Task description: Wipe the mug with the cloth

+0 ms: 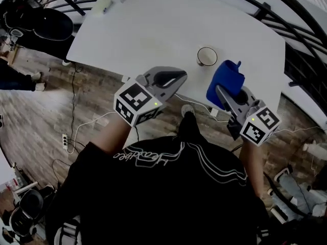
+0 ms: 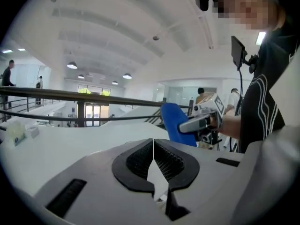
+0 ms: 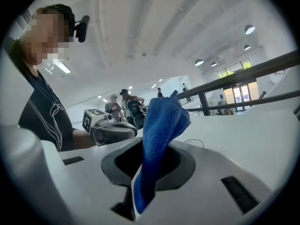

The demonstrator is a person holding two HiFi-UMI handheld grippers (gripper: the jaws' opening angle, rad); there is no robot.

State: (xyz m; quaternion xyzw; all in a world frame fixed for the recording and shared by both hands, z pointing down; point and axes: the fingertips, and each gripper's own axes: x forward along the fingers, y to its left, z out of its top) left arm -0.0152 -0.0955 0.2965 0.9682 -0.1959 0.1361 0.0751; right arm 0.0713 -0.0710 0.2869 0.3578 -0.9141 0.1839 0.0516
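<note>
We see a white tabletop point(image 1: 153, 29) filling the upper half of the head view, with a wood-plank floor point(image 1: 51, 106) at the left and black metal railing point(image 1: 286, 19) along the upper right.

The small pale round mug with a dark rim point(image 1: 207, 56) stands upright on the table, right of centre in the frame and close to the table's near edge. Neither gripper touches it.

The left gripper point(image 1: 179, 77) sits at frame centre, over the near table edge and lower left of the mug. In the left gripper view its ribbed black pads point(image 2: 140, 161) are pressed together with nothing between them. Its black-and-white marker cube point(image 1: 135, 103) is just lower left of it.

The right gripper point(image 1: 220, 93) is at the right of the frame, lower right of the mug. Its jaws are clamped on a blue microfibre cloth point(image 3: 159, 125). The cloth sticks up out of the jaws in a folded bunch, and a short end hangs below the grip. In the head view the cloth's top lies just right of the mug, and we see no contact between them.

The person's black shirt with white line print point(image 1: 168, 188) fills the bottom of the frame. A white cable point(image 1: 82, 129) runs over the floor at the lower left. We also note a pale small object point(image 1: 102, 4) on the table's upper left corner, too small to identify.
</note>
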